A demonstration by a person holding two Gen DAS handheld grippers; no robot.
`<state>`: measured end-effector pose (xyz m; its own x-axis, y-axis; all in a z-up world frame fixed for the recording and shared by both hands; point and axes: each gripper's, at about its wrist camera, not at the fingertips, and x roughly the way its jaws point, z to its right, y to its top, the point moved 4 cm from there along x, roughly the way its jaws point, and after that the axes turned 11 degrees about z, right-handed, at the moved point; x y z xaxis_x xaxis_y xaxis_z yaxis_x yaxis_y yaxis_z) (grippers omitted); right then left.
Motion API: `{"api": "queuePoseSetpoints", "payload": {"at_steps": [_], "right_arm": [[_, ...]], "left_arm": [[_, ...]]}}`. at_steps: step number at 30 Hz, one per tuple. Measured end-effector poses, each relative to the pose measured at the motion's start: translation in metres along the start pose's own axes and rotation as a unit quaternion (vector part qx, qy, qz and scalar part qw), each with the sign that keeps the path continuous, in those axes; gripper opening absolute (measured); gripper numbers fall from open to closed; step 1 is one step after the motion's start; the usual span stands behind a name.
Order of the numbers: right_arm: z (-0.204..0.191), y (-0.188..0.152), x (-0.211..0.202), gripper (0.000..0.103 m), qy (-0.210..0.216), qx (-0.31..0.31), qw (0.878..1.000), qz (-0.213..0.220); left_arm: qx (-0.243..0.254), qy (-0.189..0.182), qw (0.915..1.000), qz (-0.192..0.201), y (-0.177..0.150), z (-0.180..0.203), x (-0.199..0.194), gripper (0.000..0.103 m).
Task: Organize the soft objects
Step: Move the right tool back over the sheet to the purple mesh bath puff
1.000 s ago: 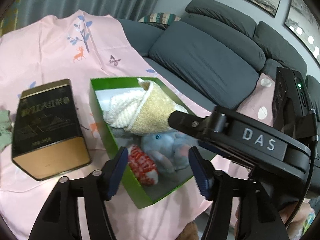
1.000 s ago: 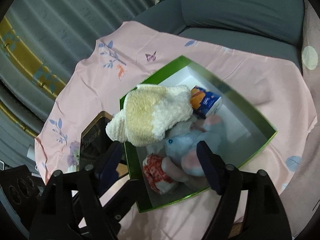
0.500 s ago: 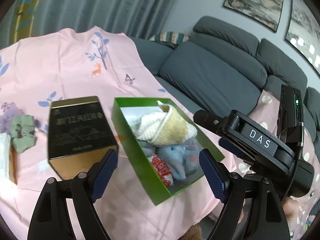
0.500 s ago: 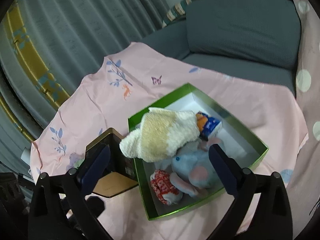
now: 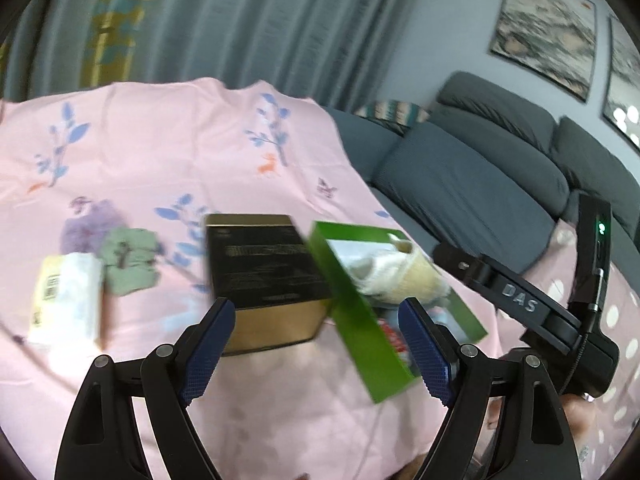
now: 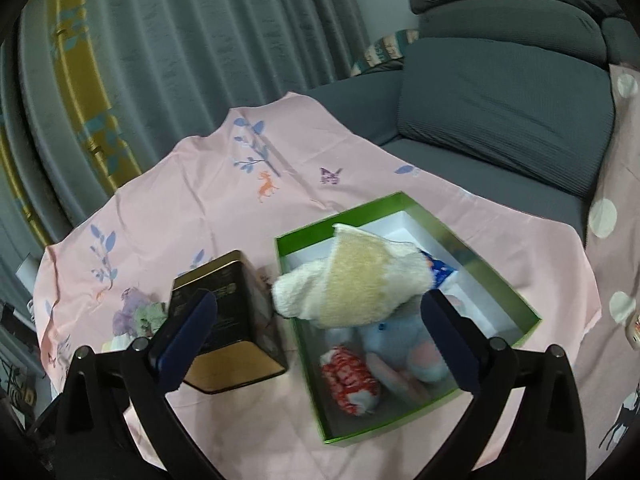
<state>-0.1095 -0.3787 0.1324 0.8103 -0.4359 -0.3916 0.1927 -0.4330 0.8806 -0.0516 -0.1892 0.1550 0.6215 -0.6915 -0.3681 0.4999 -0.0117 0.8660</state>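
A green open box [image 6: 496,280] [image 5: 352,300] sits on the pink cloth. In it lie a cream and tan plush towel [image 6: 360,280] [image 5: 404,276], a blue plush toy [image 6: 404,340], a red and white soft toy [image 6: 352,380] and an orange and blue item [image 6: 438,270]. A green soft piece [image 5: 128,260] and a purple fluffy one [image 5: 90,228] lie on the cloth at the left. My left gripper [image 5: 316,350] is open and empty, above the cloth in front of the tin. My right gripper [image 6: 320,340] is open and empty, raised above the box.
A black and gold tin [image 5: 268,276] [image 6: 228,328] stands left of the green box. A white packet [image 5: 66,300] lies at the far left. A grey sofa [image 6: 500,100] lies behind the cloth and curtains [image 6: 180,60] hang at the back.
Both grippers have pulled back and up from the green box. The left view has swung left, and the soft pieces and the packet have come into it. Both stay open.
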Motion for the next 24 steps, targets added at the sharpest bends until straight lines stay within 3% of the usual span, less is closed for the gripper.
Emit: {"api": "queuePoseSetpoints", "payload": {"at_steps": [8,14,21,24], "right_arm": [[-0.037,-0.008,-0.005,0.102,0.022,-0.047,0.999,0.010],[-0.075,-0.019,-0.004,0.102,0.039,-0.088,0.995,0.012],[-0.136,-0.048,0.005,0.102,0.070,-0.162,0.984,-0.012],[-0.169,-0.055,0.008,0.102,0.112,-0.167,0.979,-0.024]], "left_arm": [[-0.016,0.097,0.9948,0.024,-0.001,-0.085,-0.042,0.084],[-0.073,0.143,0.9864,0.035,-0.024,-0.162,-0.066,0.084],[-0.166,0.211,0.9619,0.052,-0.040,-0.249,-0.092,0.084],[-0.191,0.240,0.9496,0.066,-0.043,-0.271,-0.106,0.084]]}}
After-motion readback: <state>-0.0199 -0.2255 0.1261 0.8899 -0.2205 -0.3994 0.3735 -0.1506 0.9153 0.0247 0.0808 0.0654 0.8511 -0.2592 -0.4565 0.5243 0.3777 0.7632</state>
